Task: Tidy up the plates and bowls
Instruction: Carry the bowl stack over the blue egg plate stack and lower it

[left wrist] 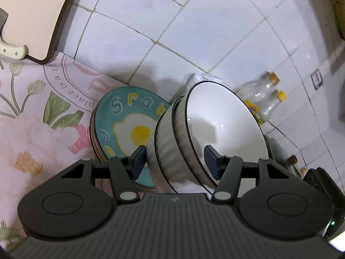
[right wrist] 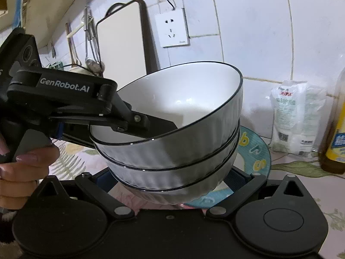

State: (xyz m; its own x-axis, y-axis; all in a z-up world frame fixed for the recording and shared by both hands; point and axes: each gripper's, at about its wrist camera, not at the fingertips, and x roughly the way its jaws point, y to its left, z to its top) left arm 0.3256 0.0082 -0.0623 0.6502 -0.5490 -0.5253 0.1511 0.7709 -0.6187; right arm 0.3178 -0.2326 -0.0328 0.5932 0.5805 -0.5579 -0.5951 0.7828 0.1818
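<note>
A stack of three white ribbed bowls (left wrist: pixel 194 133) with black rims tilts above a teal fried-egg plate (left wrist: pixel 123 118) that tops a small stack of plates. My left gripper (left wrist: pixel 175 161) straddles the stack's rim, one pad inside the top bowl and one outside, apparently clamped on it. In the right wrist view the bowls (right wrist: pixel 183 133) sit close in front, with the left gripper (right wrist: pixel 138 123) gripping their rim from the left. My right gripper (right wrist: pixel 172 183) is open, its fingers spread either side of the bottom bowl. The teal plate (right wrist: pixel 258 151) lies beneath.
A floral cloth (left wrist: pixel 32 118) covers the counter. A cutting board (right wrist: pixel 123 43) leans on the tiled wall by a socket (right wrist: pixel 172 28). Glass jars (left wrist: pixel 265 95) stand by the wall. A white bag (right wrist: pixel 295 118) and an oil bottle (right wrist: pixel 336 133) stand at right.
</note>
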